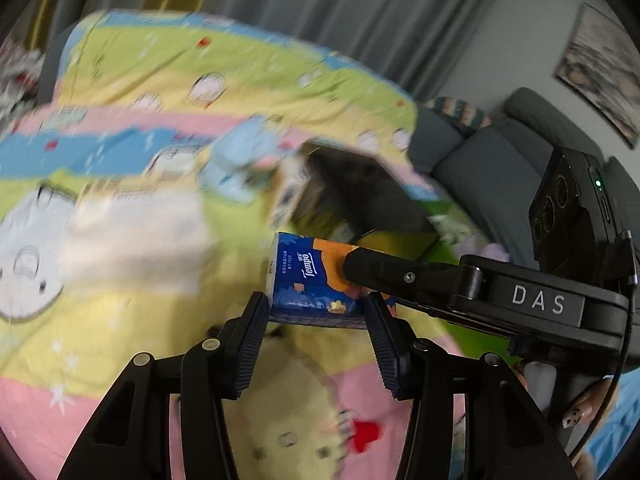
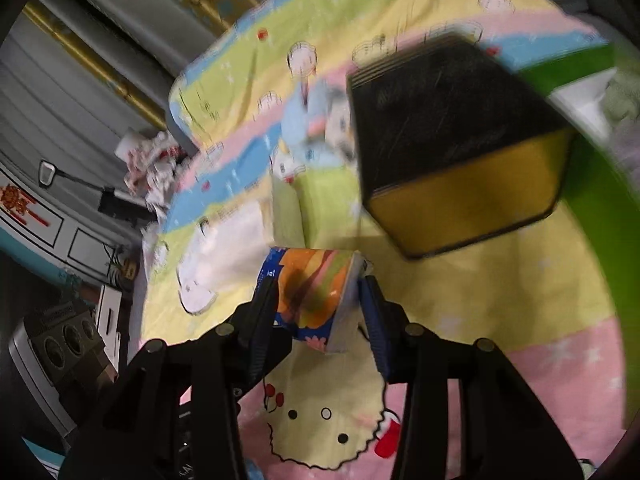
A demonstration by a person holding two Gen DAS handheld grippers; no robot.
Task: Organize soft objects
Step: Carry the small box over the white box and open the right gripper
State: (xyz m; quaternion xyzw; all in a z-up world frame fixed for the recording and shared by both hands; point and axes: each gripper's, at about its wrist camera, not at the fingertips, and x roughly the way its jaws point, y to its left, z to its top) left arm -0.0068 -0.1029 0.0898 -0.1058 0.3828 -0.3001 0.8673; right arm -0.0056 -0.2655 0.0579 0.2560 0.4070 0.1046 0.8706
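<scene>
Tissue pack, seemingly clamped by both grippers

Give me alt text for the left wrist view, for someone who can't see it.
The left gripper pinches a blue and orange Tempo tissue pack between its two fingers, while the right gripper reaches in from the right and grips the same pack. Behind lies a blurred pastel cartoon blanket with a black and yellow box on it.
</scene>
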